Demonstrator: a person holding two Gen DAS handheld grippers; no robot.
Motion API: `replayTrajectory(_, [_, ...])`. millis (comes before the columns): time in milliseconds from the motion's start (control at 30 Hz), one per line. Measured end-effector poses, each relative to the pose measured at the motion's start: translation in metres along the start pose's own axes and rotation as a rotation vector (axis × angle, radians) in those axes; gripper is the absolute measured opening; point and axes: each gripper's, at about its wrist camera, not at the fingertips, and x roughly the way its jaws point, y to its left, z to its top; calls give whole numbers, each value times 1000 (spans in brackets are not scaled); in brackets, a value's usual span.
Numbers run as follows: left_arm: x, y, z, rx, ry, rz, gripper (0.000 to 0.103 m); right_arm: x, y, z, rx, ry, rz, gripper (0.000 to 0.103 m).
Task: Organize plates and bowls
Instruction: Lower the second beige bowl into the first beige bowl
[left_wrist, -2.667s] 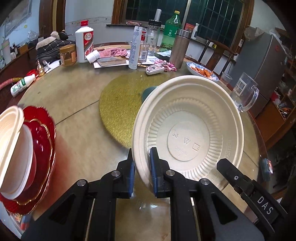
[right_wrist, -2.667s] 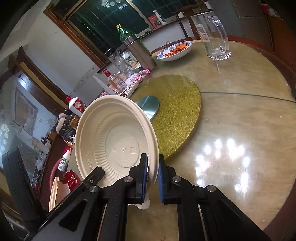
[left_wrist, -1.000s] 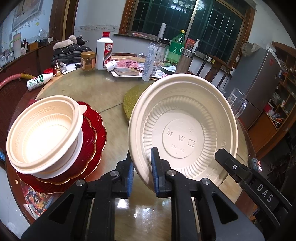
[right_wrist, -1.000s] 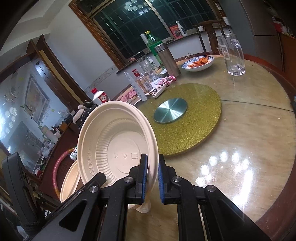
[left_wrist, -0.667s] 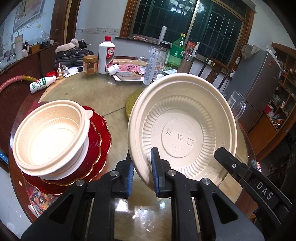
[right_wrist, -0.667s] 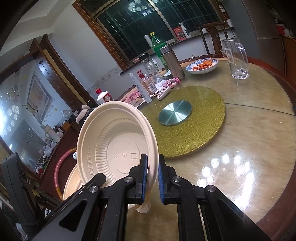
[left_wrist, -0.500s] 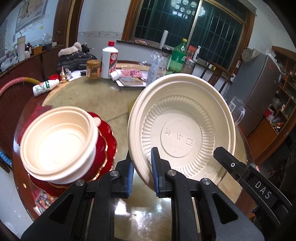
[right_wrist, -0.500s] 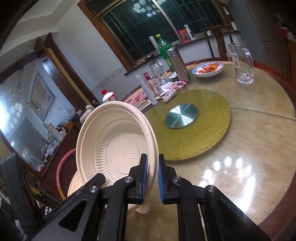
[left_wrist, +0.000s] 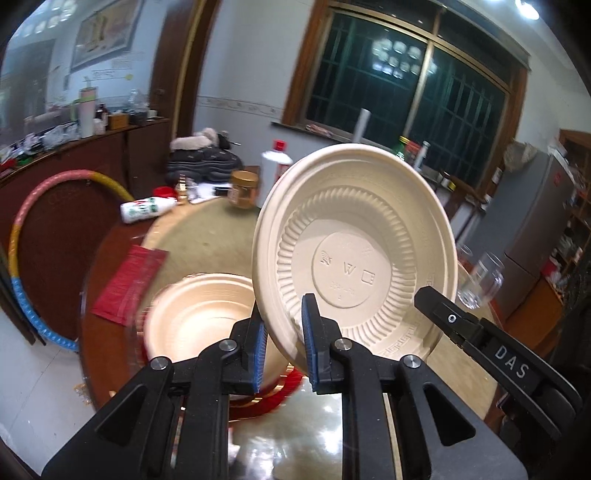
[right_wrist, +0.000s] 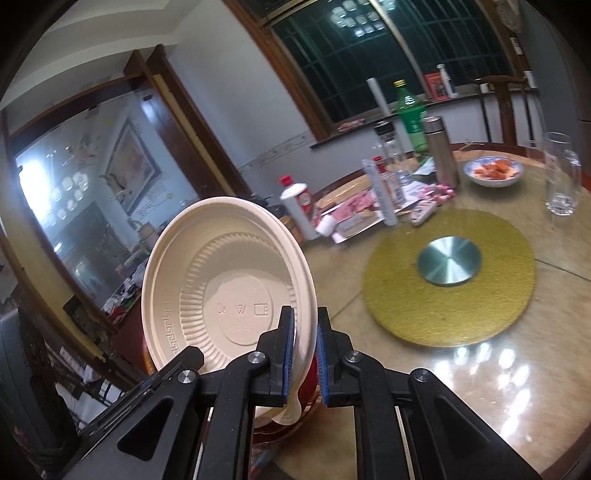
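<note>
Both grippers have risen with the cream plate (left_wrist: 351, 258) since a second ago, so its upper rim now covers the window where it earlier sat against the tabletop. Left gripper (left_wrist: 282, 345) is clamped on the plate's lower left rim, right gripper (right_wrist: 303, 354) is clenched on the opposite rim (blue pads pressed to both faces). Held on edge between them, the plate shows its embossed underside to both cameras. Below it, the cream bowl (left_wrist: 201, 314) on the red plates (left_wrist: 269, 398) has slid closer under the left gripper, blurred.
</note>
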Motion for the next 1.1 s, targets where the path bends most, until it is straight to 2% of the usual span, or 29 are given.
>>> replayTrajectory(200, [-1, 42, -3, -59, 0, 63, 16, 31, 39, -8, -58, 79, 62, 11])
replayTrajectory(367, [10, 62, -12, -93, 43, 89, 16, 55, 59, -23, -92, 141, 60, 11])
replayTrajectory(600, [26, 75, -25, -111, 103, 88, 17, 77, 59, -36, -98, 212, 24, 11])
replayTrajectory(933, [34, 77, -34, -114, 159, 78, 18, 91, 53, -43, -95, 269, -16, 11])
replayTrajectory(1100, [36, 76, -36, -107, 175, 78, 19, 94, 51, -44, -92, 289, -17, 15])
